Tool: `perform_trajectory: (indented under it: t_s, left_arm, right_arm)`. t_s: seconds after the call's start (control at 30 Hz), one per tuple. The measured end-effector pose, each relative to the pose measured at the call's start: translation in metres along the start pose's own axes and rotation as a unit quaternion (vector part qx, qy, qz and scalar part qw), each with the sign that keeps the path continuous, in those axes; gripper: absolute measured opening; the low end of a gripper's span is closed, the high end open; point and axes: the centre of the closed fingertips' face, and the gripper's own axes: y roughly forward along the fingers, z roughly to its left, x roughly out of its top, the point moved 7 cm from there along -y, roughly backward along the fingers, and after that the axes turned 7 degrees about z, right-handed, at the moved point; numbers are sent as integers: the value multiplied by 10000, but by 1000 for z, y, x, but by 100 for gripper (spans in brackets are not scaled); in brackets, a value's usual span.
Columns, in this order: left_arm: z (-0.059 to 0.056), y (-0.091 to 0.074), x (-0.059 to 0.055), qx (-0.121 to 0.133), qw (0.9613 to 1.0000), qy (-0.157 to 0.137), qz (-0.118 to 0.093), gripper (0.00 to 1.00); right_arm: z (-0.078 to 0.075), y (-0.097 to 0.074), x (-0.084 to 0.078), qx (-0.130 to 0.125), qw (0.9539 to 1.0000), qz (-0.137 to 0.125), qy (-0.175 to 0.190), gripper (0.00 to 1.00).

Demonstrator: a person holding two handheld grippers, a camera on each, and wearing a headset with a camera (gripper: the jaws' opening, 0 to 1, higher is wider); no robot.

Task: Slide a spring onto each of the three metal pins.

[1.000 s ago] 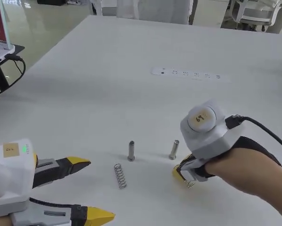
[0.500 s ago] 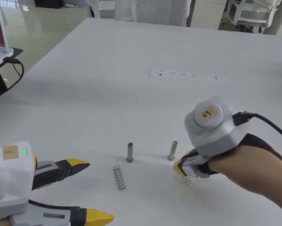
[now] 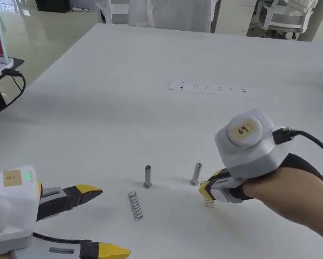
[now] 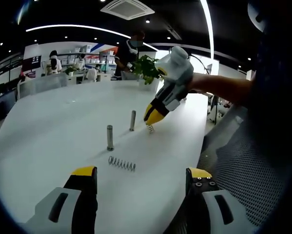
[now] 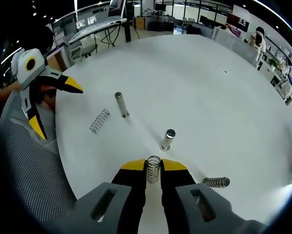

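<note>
Right gripper (image 5: 154, 165) pinches an upright spring (image 5: 154, 172), jaws nearly closed, just beside a pin (image 5: 168, 139); left gripper (image 4: 142, 171) gapes wide, empty, near a loose spring (image 4: 121, 164) lying flat; the right gripper's round label (image 3: 244, 129) is too blurred to read.

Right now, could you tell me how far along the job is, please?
Nothing is done yet: the left pin and right pin both stand bare. In hand, the right tongs grip one spring just short of the right pin. Left to do: seat it, then the loose spring by the left pin and a third spring lying beside the right tongs. The left tongs are open.
</note>
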Motion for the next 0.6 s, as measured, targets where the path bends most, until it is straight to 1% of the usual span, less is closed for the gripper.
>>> perform_trajectory:
  t_s: [0.43, 0.6]
  left_arm:
    - [-1, -1, 0, -4, 10000, 11, -5, 70]
    - [-1, -1, -1, 3, 10000, 5, -9, 70]
  right_arm:
    - [-1, -7, -2, -41, 9999, -115, 45, 8]
    - [-2, -11, -2, -50, 9997, -202, 83, 8]
